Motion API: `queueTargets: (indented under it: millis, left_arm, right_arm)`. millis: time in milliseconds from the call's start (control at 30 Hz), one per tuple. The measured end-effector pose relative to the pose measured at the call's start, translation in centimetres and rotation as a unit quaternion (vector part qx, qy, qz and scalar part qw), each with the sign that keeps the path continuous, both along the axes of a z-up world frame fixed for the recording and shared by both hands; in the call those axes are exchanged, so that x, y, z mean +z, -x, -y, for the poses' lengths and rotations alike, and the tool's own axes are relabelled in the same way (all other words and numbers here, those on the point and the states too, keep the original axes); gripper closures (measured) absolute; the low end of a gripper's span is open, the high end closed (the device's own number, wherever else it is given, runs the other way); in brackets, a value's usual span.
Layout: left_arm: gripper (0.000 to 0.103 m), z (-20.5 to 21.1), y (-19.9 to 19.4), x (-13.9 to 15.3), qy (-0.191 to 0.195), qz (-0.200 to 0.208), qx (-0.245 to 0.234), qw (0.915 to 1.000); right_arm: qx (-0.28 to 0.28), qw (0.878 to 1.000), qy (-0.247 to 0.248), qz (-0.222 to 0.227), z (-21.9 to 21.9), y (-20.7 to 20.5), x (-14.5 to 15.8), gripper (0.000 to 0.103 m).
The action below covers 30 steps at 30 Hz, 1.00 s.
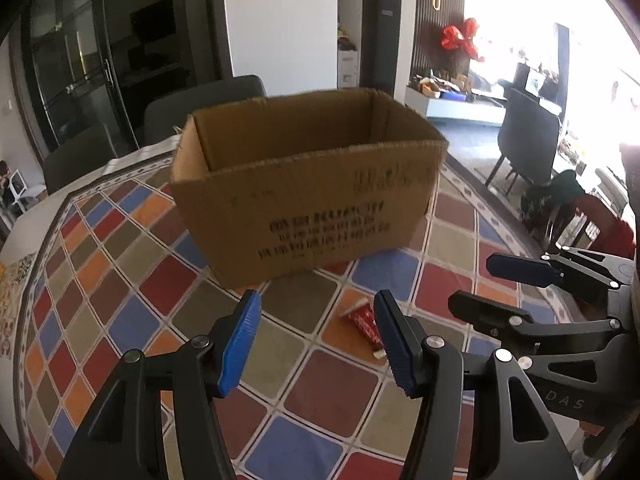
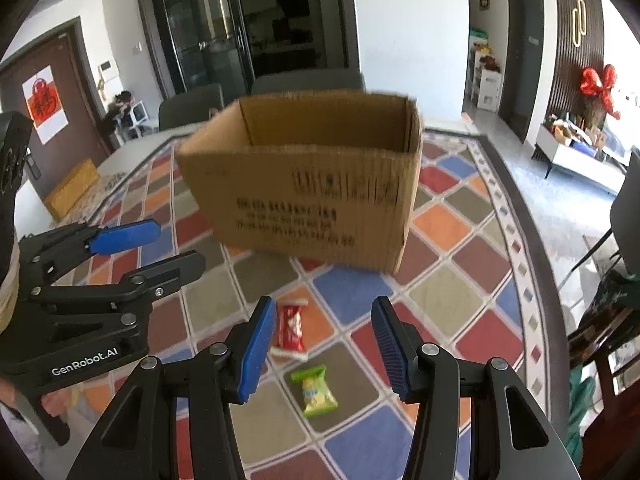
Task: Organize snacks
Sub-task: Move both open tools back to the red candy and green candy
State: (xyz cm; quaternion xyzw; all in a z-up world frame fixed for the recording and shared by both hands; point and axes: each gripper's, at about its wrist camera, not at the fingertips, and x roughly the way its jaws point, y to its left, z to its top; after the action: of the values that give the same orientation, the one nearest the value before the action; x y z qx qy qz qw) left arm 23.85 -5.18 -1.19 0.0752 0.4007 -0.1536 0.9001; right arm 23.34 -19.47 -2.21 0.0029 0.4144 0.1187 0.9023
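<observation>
A table [image 2: 460, 220] under a chequered cloth of red, blue, orange and brown fills the lower frame. Grey chairs [image 2: 192, 104] stand behind it. Upper left, glass doors [image 2: 208, 32]; centre, a white wall [image 2: 408, 20]. At right, a red bow [image 2: 598, 84] on dark slats, and bright window glare [image 1: 540, 8].

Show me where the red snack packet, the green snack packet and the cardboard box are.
red snack packet [image 2: 291, 330], right wrist view, middle of its red wrapper.
green snack packet [image 2: 317, 394], right wrist view, centre of the yellow-green pouch.
cardboard box [image 2: 304, 208], right wrist view, printed front wall.
</observation>
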Motion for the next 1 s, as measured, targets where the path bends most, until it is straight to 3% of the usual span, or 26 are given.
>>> queueTargets:
  millis: [567, 1000]
  left_arm:
    - [0.045, 1.2, 0.0, -5.3, -0.006, -0.055, -0.041, 0.9976]
    - [0.045, 3.7, -2.6, -7.8, 0.007, -0.104, -0.041, 0.9938]
  right_arm:
    - [0.011, 0.996, -0.005, -0.086, -0.8, 1.5, -6.3, 0.052]
    - [0.008, 0.994, -0.007, -0.108, -0.6, 0.9, -8.5, 0.052]
